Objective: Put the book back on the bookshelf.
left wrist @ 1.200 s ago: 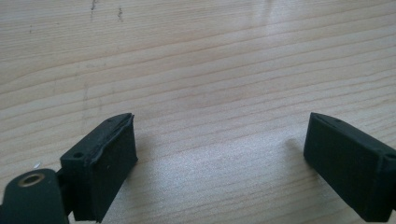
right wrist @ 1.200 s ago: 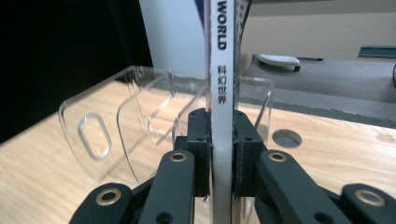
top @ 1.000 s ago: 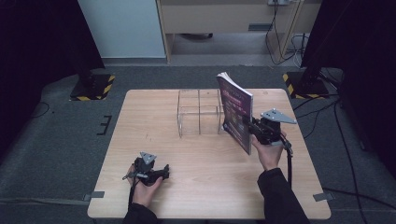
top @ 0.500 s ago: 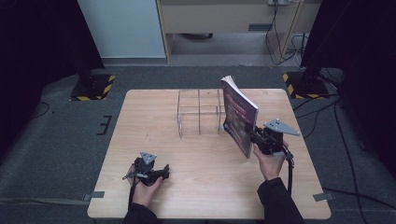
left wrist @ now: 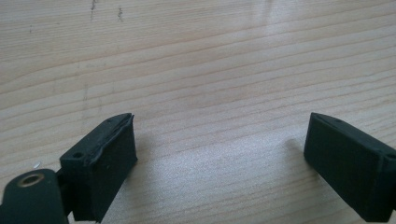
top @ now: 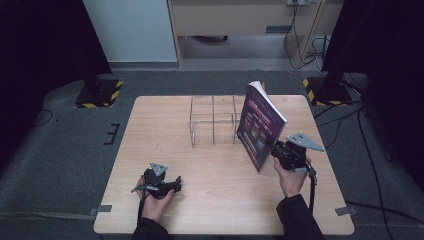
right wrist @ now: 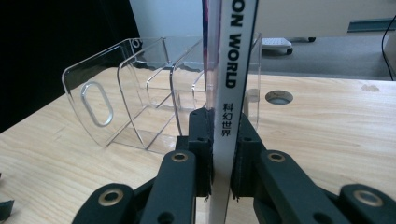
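High view: table (top: 215,210) with clear acrylic rack (top: 214,120). Compared with the earlier frame, the book (top: 260,125) and right gripper (top: 276,152) sit lower and nearer the person; the left gripper (top: 175,186) is unmoved. Clenched between the right jaws at its spine, the book stands upright beyond them, long axis vertical, spine toward the gripper, cover facing left. Left jaws stand released, only tabletop between them.

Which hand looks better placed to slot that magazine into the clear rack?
Right. The right gripper is clamped on the magazine spine, holding it upright beside the clear rack. The left gripper rests open near the table's front edge, holding nothing.
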`<action>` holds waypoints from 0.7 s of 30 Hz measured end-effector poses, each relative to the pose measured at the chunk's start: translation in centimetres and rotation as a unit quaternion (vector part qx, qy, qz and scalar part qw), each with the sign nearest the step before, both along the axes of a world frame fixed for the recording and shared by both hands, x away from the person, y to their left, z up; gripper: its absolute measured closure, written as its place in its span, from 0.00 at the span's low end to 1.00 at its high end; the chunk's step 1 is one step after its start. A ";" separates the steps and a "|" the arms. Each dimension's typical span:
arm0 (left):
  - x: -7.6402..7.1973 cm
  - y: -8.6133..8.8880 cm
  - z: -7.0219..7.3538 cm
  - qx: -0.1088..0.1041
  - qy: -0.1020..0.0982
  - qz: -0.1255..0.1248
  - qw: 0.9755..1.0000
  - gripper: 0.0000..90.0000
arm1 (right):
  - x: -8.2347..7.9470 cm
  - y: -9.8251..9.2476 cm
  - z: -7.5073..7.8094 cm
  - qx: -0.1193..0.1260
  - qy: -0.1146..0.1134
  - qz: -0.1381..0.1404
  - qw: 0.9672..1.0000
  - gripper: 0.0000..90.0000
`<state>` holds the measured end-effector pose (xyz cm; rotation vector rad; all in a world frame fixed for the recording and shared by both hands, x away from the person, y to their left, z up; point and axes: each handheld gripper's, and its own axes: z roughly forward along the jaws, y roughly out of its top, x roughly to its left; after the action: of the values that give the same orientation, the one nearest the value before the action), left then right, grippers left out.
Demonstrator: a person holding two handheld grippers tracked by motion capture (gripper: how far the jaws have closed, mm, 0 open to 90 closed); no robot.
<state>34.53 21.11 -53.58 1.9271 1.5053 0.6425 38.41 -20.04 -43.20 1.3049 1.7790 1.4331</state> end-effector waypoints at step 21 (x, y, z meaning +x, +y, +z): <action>0.0 0.0 0.0 -0.001 0.000 0.001 1.000 0.09 | 1.4 0.4 2.6 -0.020 0.010 -0.003 1.000 0.88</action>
<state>34.53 21.09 -53.59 1.9245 1.5063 0.6427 39.85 -19.61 -40.56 1.3084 1.8060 1.3795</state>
